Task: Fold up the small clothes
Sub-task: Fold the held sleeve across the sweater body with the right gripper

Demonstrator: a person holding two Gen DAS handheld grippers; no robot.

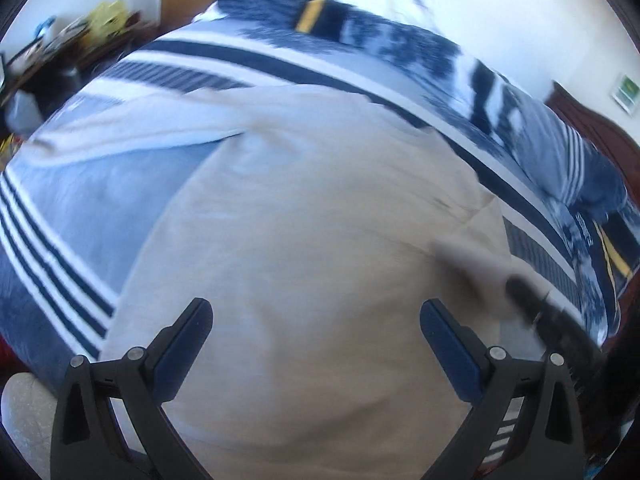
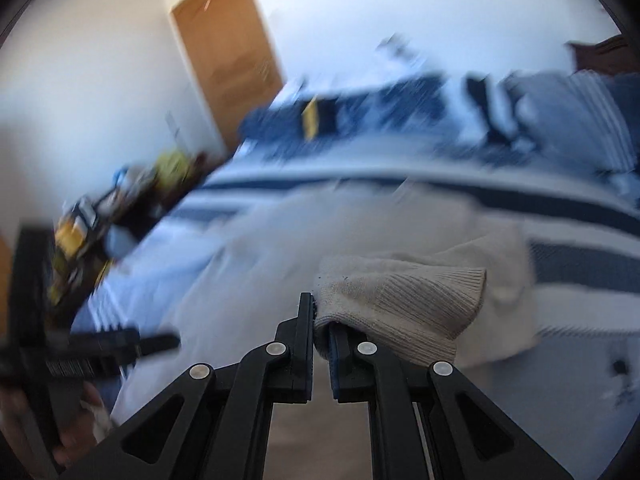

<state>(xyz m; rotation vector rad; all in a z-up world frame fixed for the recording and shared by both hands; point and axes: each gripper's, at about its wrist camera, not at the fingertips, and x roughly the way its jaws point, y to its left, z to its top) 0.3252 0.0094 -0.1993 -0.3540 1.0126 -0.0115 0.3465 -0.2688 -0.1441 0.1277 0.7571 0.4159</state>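
the right tongs are pinching the ribbed cuff of the beige garment, which trails away to their right over the bed. the left tongs hang spread and empty above the garment's wide flat part.

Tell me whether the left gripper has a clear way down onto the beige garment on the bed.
Probably yes. The left gripper is open, its fingers empty, right above the beige garment. Nothing lies between them; the right gripper, shut on the ribbed cuff, stays off to the side.
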